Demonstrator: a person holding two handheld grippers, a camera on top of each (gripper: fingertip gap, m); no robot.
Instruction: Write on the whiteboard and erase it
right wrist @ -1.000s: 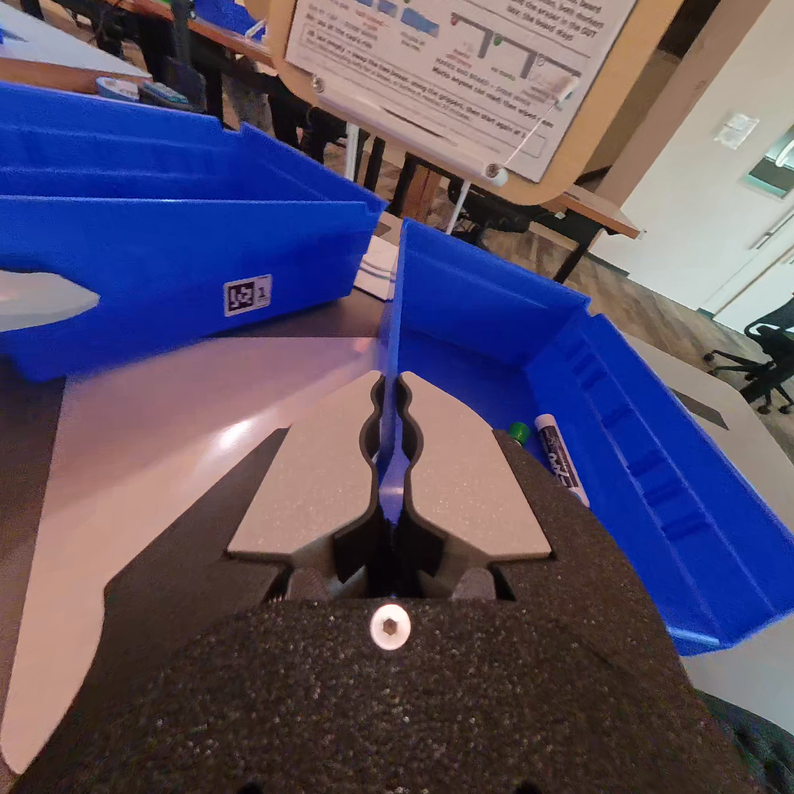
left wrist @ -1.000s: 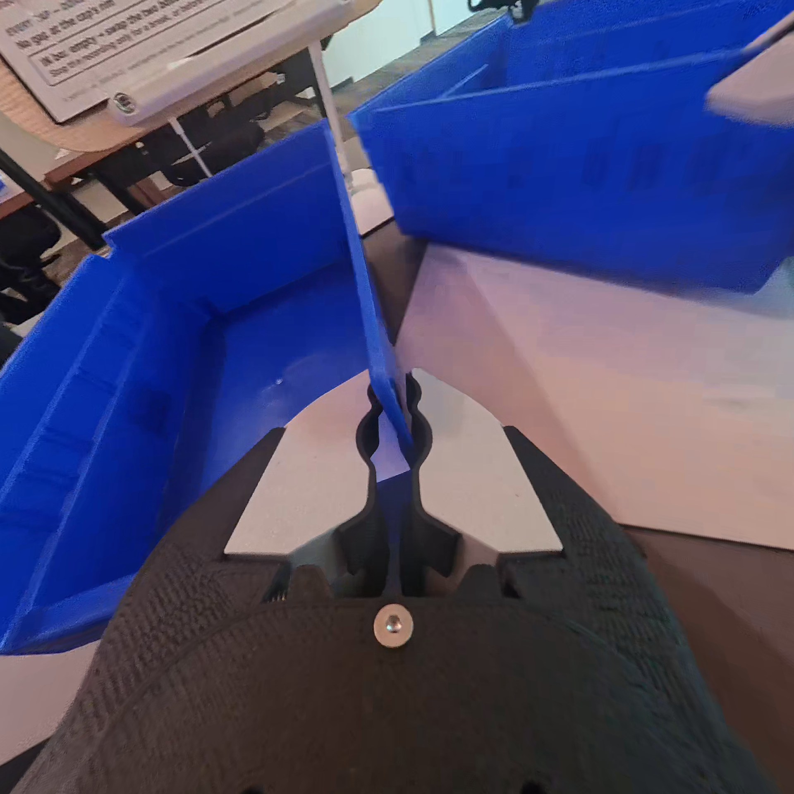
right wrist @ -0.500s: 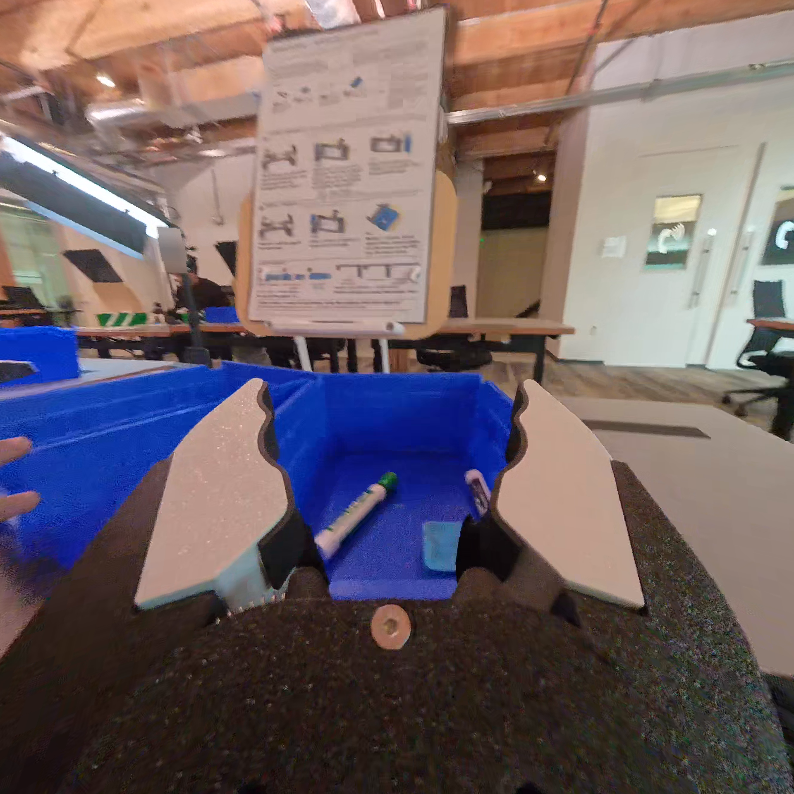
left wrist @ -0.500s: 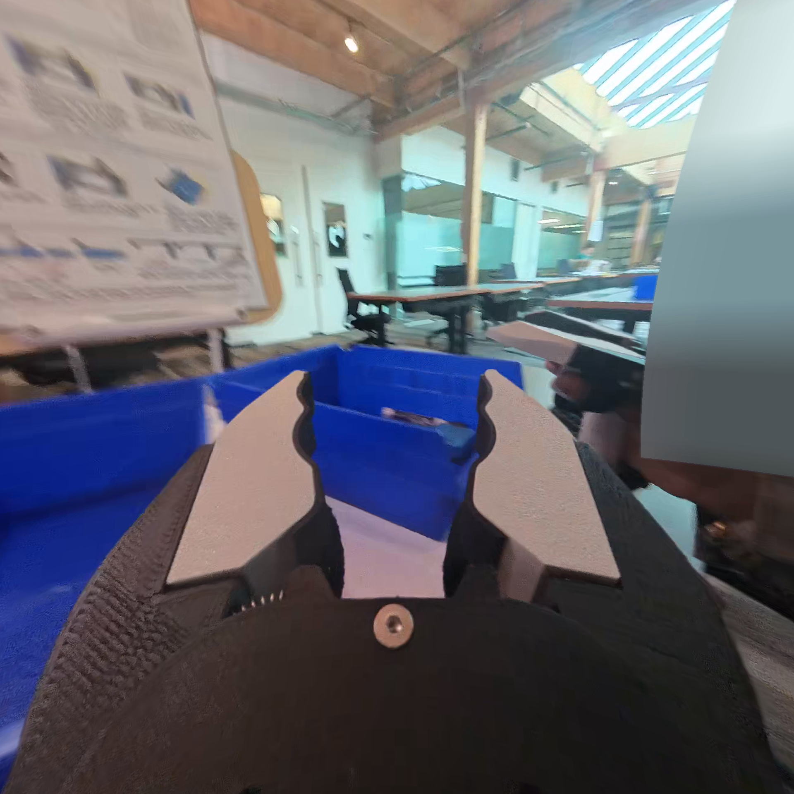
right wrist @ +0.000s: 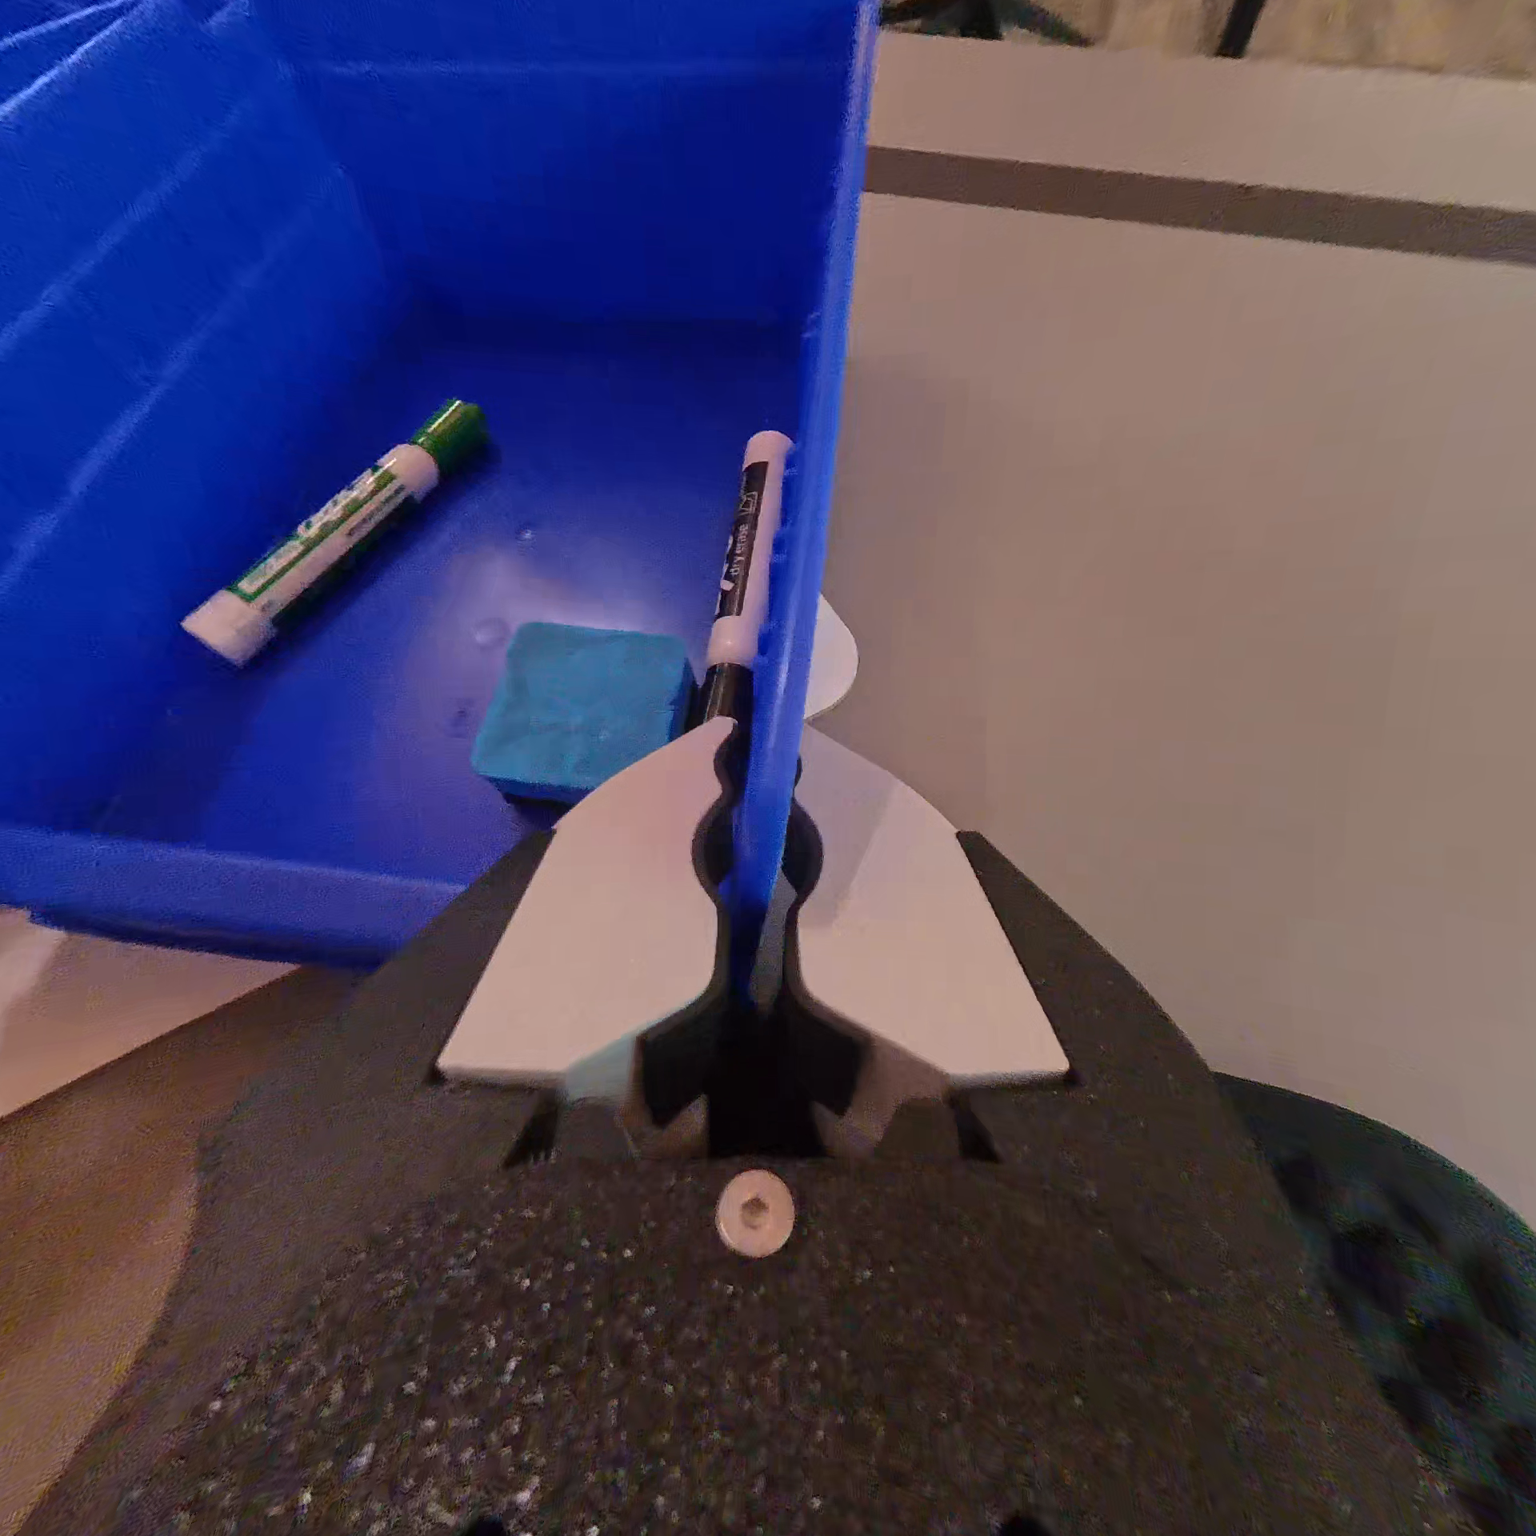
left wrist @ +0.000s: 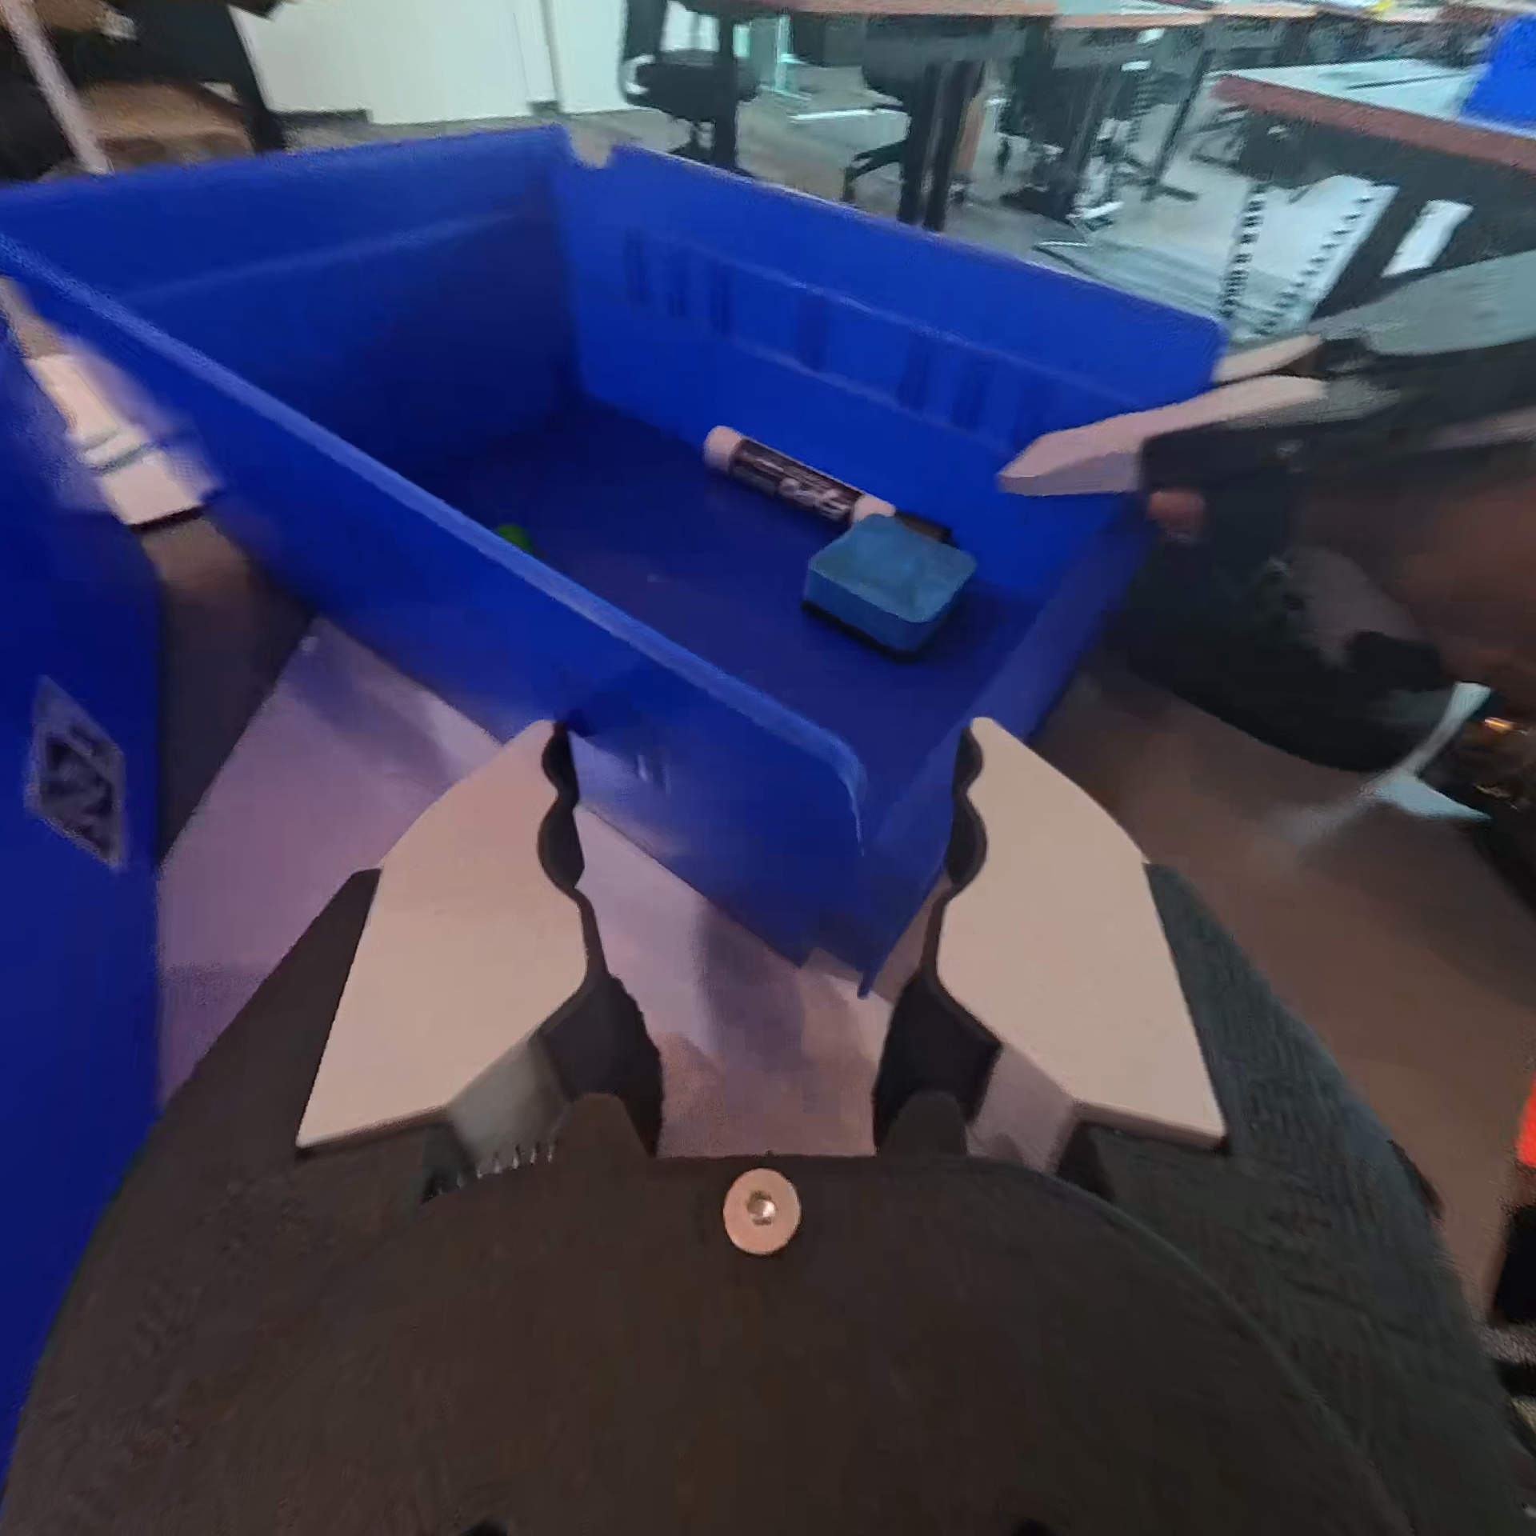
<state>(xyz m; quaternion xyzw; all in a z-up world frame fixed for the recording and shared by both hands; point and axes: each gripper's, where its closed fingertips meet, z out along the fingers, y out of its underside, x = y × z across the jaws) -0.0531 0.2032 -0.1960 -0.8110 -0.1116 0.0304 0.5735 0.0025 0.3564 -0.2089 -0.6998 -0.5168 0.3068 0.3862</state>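
A blue bin [left wrist: 831,349] holds a black marker [left wrist: 785,482], a blue eraser [left wrist: 889,582] and a green marker [right wrist: 332,532]. My left gripper [left wrist: 760,731] is open. The bin's near corner stands between its fingers, and the pads do not press on it. My right gripper [right wrist: 769,748] is shut on the bin's right wall [right wrist: 819,416], just beside the black marker [right wrist: 740,565] and the eraser [right wrist: 582,706]. It also shows in the left wrist view [left wrist: 1105,453] at that wall. The whiteboard [left wrist: 332,790] lies flat beside the bin.
A second blue bin [left wrist: 66,748] with a tag sticker stands at the left of the whiteboard. A person's hand [left wrist: 1413,540] is behind the right gripper. A grey table [right wrist: 1164,582] lies to the right of the bin. Office desks and chairs stand beyond.
Both grippers let go of the bin walls they held, lifted and opened. The right has come down and shut on the bin's right wall. The left has come down open at its near corner.
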